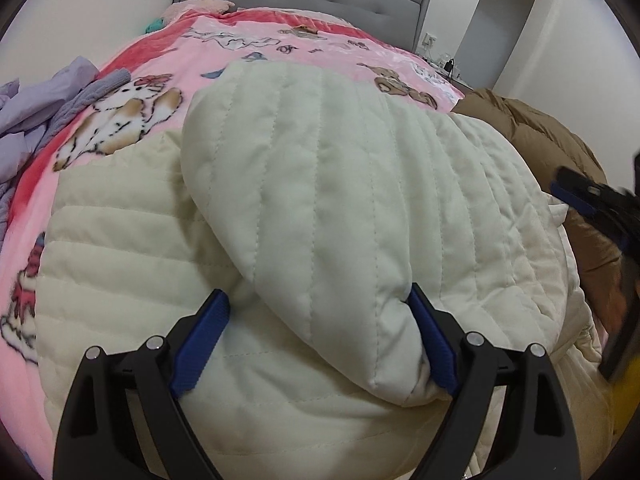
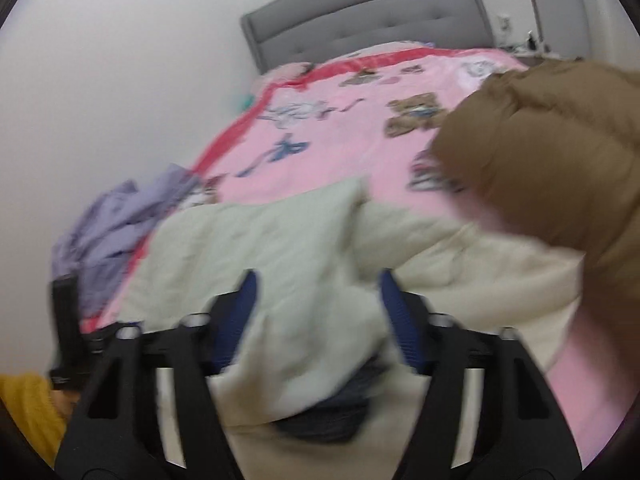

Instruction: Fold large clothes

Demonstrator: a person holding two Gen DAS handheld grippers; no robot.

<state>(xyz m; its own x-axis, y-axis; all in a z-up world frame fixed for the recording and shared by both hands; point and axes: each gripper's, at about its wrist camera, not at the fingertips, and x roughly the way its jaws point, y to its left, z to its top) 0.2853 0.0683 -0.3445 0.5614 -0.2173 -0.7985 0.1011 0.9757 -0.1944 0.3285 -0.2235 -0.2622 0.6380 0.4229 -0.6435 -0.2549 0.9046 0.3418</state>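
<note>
The whole right wrist view is smeared with motion blur. Beneath the cream quilted padded coat [image 2: 280, 240], a dark blue garment [image 2: 336, 412] shows only partly, its kind unreadable. The puffy brown jacket [image 2: 552, 152] beside that coat runs off the edge.

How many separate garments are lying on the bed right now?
3, possibly more hidden. The cream quilted jacket lies nearest, in the middle; the brown puffer jacket is beside it on the right; the lavender garment is crumpled at the bed's left edge.
</note>
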